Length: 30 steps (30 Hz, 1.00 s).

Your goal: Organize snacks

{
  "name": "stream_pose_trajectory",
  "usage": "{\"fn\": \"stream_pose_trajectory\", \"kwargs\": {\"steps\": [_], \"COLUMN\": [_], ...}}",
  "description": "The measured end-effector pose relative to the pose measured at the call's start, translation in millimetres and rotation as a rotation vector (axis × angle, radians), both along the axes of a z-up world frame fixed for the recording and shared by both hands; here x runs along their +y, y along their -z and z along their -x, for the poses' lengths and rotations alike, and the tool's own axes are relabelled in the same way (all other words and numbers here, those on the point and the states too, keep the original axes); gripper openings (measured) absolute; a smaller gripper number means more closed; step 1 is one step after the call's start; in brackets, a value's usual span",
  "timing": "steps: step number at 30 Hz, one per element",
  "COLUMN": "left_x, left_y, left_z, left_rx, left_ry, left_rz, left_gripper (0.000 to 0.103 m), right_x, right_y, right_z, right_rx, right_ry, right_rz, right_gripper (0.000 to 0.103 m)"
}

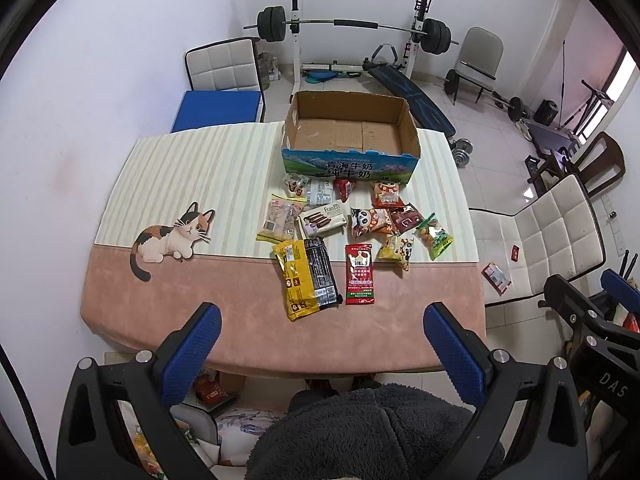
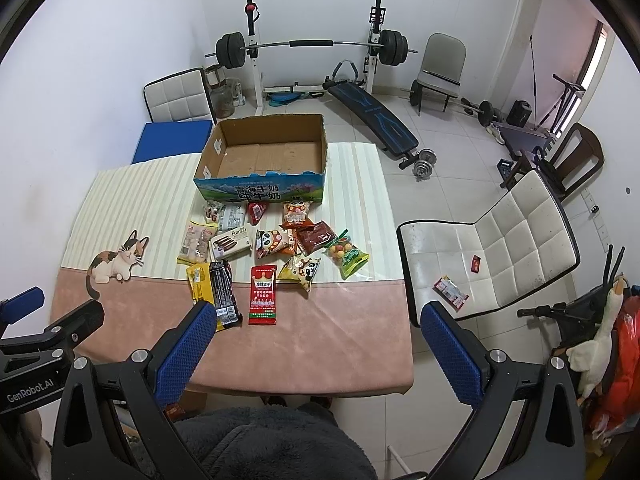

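Person's dark fleece lap (image 1: 360, 432) nearest, below both tools. Left gripper (image 1: 320, 344) spread wide, nothing held, over table's near edge; right gripper (image 2: 316, 344) likewise released, empty. Pink-and-striped tablecloth with cat print (image 1: 160, 300): near strip bare, left half free. Yellow-black snack bag (image 1: 306, 276) and red flat sachet (image 1: 361, 274) lie closest, apart. Behind them a cluster of small packets: white Franzzi biscuit box (image 1: 322, 220), panda-print pouches (image 1: 370, 222), green candy bag (image 1: 434, 236) near right table edge. Open cardboard milk carton box with blue printed front (image 1: 348, 132) at far edge, empty. White quilted chair (image 2: 492, 248) beside table's right side carries a stray wrapper (image 2: 450, 292). Barbell rack (image 2: 312, 46) beyond.
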<state>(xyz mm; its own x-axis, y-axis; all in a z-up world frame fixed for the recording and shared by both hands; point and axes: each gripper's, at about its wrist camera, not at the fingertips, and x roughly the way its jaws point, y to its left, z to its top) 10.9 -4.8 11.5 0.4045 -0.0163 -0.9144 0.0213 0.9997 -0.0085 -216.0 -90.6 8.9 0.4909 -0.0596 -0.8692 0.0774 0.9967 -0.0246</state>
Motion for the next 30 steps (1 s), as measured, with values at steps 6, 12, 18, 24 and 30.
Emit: {"fn": "stream_pose_trajectory", "kwargs": {"steps": [6,12,18,24,30], "left_x": [-0.5,-0.3,0.1,-1.2,-3.2], "left_y": [-0.3,0.0,0.3,-2.7,-6.2], "left_z": [-0.6,-0.5,0.9,1.4,0.8], "left_rx": [0.0,-0.001,-0.002,-0.006,-0.009], "left_ry": [0.0,0.0,0.0,0.0,0.001], "left_rz": [0.001,0.0,0.0,0.002,0.004], "left_gripper": [0.103,0.103,0.103,0.103,0.103], "right_x": [-0.5,0.8,1.7,3.6,3.3], "right_y": [0.1,-6.9,-7.5,-11.8,-13.0], "right_z": [1.2,-3.5,-4.3,-8.0,-8.4], "right_rx": [-0.002,-0.004,-0.005,-0.008,-0.006], "right_ry": [-0.002,-0.006,-0.008,-0.011,-0.009], "right_rz": [0.0,-0.004,-0.004,-0.006,-0.01], "right_gripper": [0.103,0.103,0.103,0.103,0.103]}}
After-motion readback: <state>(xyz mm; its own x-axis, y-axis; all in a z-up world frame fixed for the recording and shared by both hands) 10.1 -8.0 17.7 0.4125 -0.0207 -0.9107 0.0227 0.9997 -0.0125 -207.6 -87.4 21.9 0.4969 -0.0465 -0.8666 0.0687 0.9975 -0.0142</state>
